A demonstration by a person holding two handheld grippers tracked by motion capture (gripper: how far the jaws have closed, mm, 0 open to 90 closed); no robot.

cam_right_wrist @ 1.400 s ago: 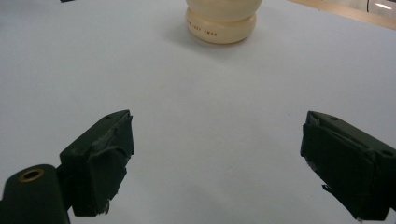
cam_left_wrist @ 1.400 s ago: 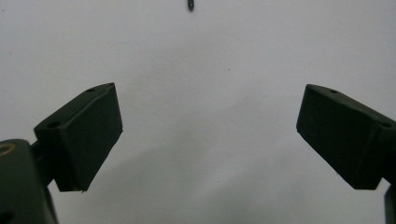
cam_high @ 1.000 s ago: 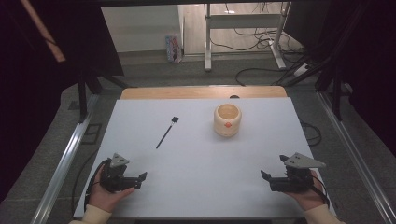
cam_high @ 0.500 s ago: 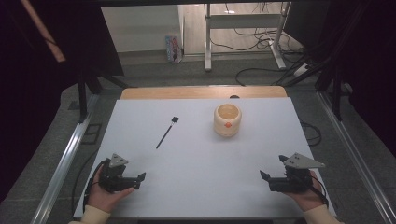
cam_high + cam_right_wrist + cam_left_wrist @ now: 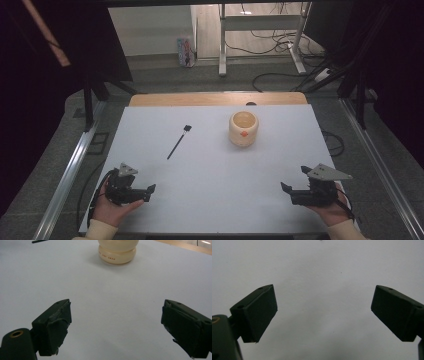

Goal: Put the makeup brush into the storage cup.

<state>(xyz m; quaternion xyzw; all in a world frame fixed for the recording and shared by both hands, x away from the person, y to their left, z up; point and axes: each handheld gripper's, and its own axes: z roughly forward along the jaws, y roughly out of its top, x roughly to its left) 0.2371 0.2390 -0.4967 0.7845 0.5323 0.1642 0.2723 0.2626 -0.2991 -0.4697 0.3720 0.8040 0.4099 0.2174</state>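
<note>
Black brush (image 5: 178, 142) lying diagonal, head far-right, both tools (image 5: 150, 189) (image 5: 286, 188) released, empty

Each black gripper (image 5: 146, 189) (image 5: 286, 190) carries 2 blocky jaws, a grey 3-cornered plate; cream sleeve cuffs.

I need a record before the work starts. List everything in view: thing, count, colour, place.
Round cream ceramic pot: one, cream with a small orange mark on its side, far centre-right of the table.
Thin black stick with a small square head: one, black, lying flat left of the pot.
White table top: one, white, with a wooden strip along its far edge.
Left gripper: one, black, near left corner, jaws wide apart, nothing held.
Right gripper: one, black, near right corner, jaws wide apart, nothing held.
</note>
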